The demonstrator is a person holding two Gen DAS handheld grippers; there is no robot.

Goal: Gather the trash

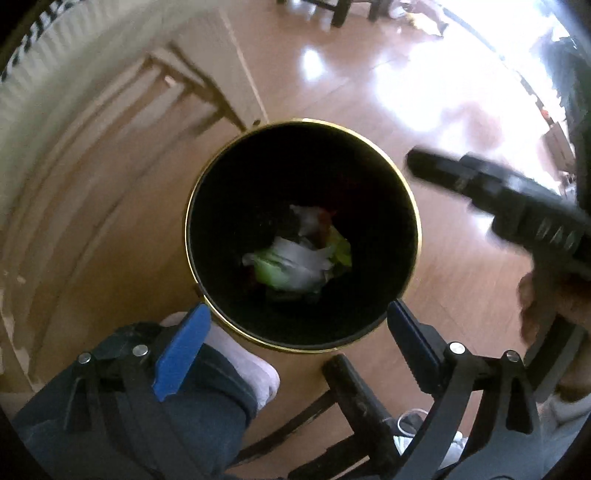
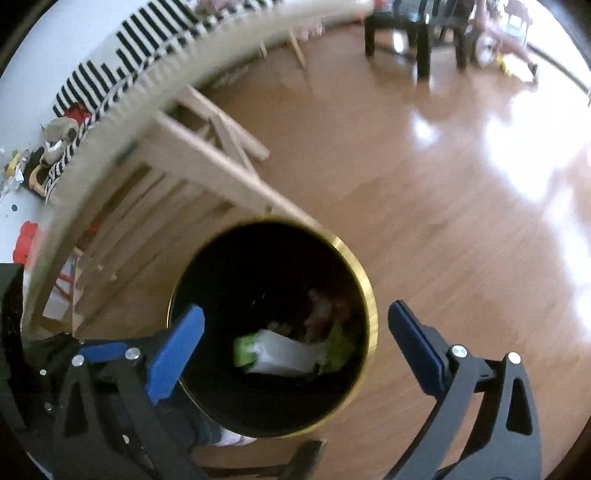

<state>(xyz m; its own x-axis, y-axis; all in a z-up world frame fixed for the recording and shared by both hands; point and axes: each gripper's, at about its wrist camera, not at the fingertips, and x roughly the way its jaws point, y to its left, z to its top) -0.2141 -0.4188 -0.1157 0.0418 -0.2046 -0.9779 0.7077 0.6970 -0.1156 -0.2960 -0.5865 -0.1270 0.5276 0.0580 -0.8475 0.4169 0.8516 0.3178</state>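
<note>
Right now my left gripper (image 1: 297,325) hangs almost straight down over the bin (image 1: 192,236), its blue fingers (image 1: 181,354) spread wide with nothing between them; one tip sits over the near rim on each side. Under the left finger I can see a person's trouser leg (image 1: 207,417) and a pale sock (image 1: 243,358) on the floor (image 1: 461,295), just beside the bin's near edge. Dark chair legs (image 1: 354,398) cross the floor below the gripper.

My right gripper (image 2: 295,325) is released too, jaws wide and empty, tilted down over the same bin, with its left finger (image 2: 177,354) over the bin's near-left rim and its right finger over bare floor. From the left wrist view the right gripper shows as a blurred black body coming in from the right, held in a hand (image 1: 546,302).

The bin is round, black inside, with a gold rim, standing on the wooden floor. At its bottom lies the trash (image 1: 299,258): crumpled white paper or plastic, something light green, and a bit of red-orange, all loosely piled.

Beyond the bin stands a pale wooden chair (image 2: 207,162) pushed under a white desk (image 2: 40,62) carrying a black-and-white striped cloth (image 2: 122,62) and small cluttered objects. Farther off, a dark table (image 2: 413,33) stands on the glare-lit floor
</note>
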